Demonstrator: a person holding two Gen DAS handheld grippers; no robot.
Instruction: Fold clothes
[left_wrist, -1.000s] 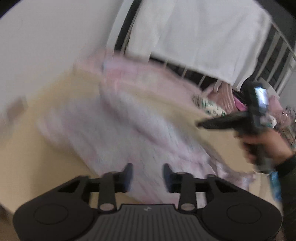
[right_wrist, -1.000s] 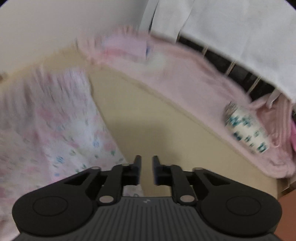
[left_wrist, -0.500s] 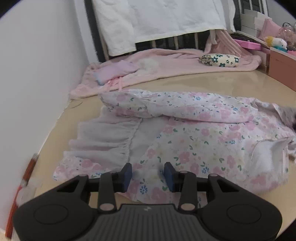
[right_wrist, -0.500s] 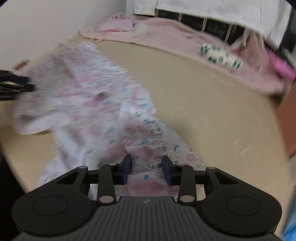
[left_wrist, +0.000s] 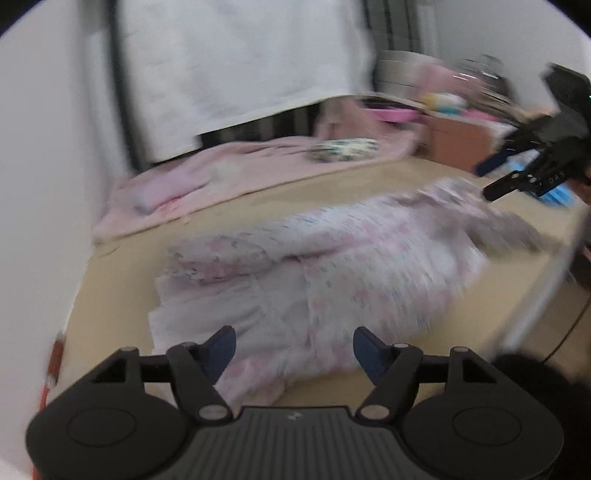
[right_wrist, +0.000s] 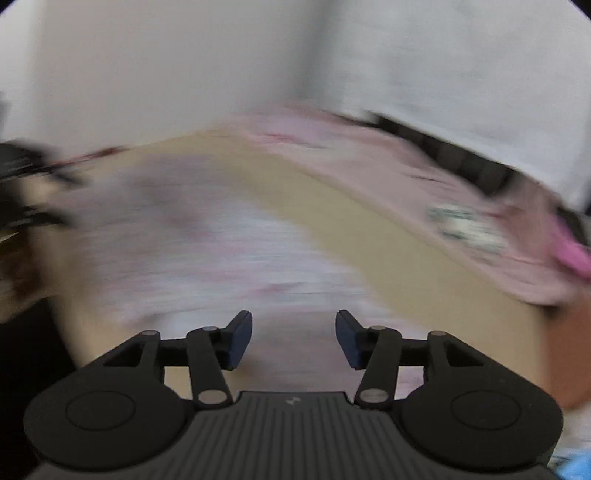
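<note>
A pink floral garment (left_wrist: 332, 273) lies loosely spread on the beige table (left_wrist: 332, 184). My left gripper (left_wrist: 294, 349) is open and empty, just above the garment's near hem. My right gripper (right_wrist: 294, 339) is open and empty, above the garment's other end (right_wrist: 207, 251). It also shows in the left wrist view (left_wrist: 517, 173) at the far right, fingers apart, above the garment's far corner. Both views are blurred by motion.
A pink blanket (left_wrist: 221, 173) with a small floral bundle (left_wrist: 345, 149) lies along the table's back edge, under a hanging white cloth (left_wrist: 236, 62). A white wall (left_wrist: 48, 166) is at the left. A brown box (left_wrist: 458, 142) stands at the back right.
Both grippers have opened wide and let go of the garment. Both have lifted and swung; the right gripper now shows at the far right of the left wrist view.
</note>
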